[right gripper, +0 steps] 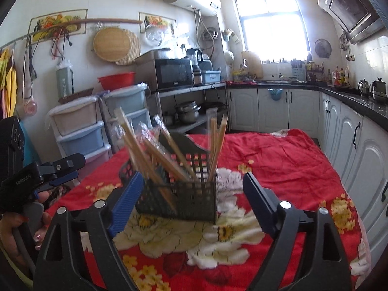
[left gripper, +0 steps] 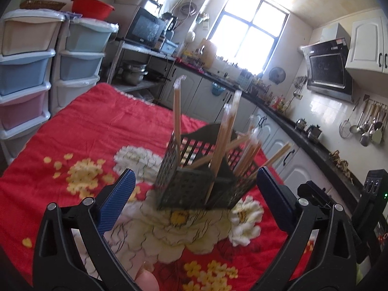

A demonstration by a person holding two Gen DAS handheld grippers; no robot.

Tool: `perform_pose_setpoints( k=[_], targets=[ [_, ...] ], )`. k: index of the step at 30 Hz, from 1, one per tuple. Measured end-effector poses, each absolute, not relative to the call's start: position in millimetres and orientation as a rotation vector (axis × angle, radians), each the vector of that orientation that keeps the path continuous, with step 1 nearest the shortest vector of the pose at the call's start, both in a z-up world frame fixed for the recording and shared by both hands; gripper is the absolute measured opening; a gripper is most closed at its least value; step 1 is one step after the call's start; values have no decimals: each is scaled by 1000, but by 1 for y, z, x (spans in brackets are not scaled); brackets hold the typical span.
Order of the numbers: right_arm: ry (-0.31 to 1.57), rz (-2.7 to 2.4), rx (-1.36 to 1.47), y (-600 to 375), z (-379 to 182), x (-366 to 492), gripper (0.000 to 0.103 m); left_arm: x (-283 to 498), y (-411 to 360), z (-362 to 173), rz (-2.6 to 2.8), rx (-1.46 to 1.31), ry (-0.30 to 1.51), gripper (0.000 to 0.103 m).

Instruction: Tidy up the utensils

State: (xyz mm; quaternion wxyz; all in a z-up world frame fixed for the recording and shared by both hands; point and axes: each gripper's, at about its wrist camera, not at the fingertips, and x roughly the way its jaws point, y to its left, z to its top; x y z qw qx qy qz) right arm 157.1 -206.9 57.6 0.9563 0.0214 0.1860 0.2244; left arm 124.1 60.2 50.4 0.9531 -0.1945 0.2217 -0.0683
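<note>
The left gripper (left gripper: 194, 191), a black clamp frame with ribbed blue finger pads (left gripper: 118, 198), has its jaws spread wide and holds nothing. The right gripper (right gripper: 190, 194), of the same black-and-blue build, is likewise spread wide with nothing between its pads (right gripper: 126, 200).

Each gripper faces the landmark: a dark perforated plastic utensil basket (left gripper: 194, 189) with a raised back panel. In each wrist view the basket lies ahead of the fingertips, framed between the two pads; contact cannot be confirmed. The basket stands on a red blanket with white and yellow flower print (left gripper: 84, 126) that covers the table.

Long pale wooden chopsticks in clear wrappers (left gripper: 224, 143) stand inside the basket. One near its left wall is almost upright; the others lean outward at various angles. Their image is blurred, so no count is possible.

Left of the basket, in the right wrist view, the left gripper's black body (right gripper: 38, 177) and the hand (right gripper: 26, 223) holding it are visible. Behind the basket stand pastel plastic drawer units (right gripper: 80, 131), a black microwave oven (right gripper: 173, 74), and white kitchen cabinets (right gripper: 274, 106).
</note>
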Motion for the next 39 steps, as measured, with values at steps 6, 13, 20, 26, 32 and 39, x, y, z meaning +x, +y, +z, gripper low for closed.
perform_pose_setpoints(
  k=[6, 13, 20, 26, 32, 39],
  targets=[
    [450, 461, 19, -204, 38, 148, 90, 113, 53, 31, -134, -352, 497, 92],
    [513, 454, 2, -200, 15, 139, 95, 100, 41, 12, -120, -313, 507, 92],
    [490, 409, -25, -200, -3, 127, 95, 87, 36, -2, -78, -294, 465, 92],
    [341, 366, 3, -211, 1, 112, 96, 77, 29, -5, -60, -256, 410, 92],
    [227, 323, 12, -219, 8, 100, 96, 66, 23, -3, -42, -223, 343, 92],
    [130, 299, -9, -220, 10, 83, 96, 59, 23, 1, -36, -230, 287, 92]
  ],
)
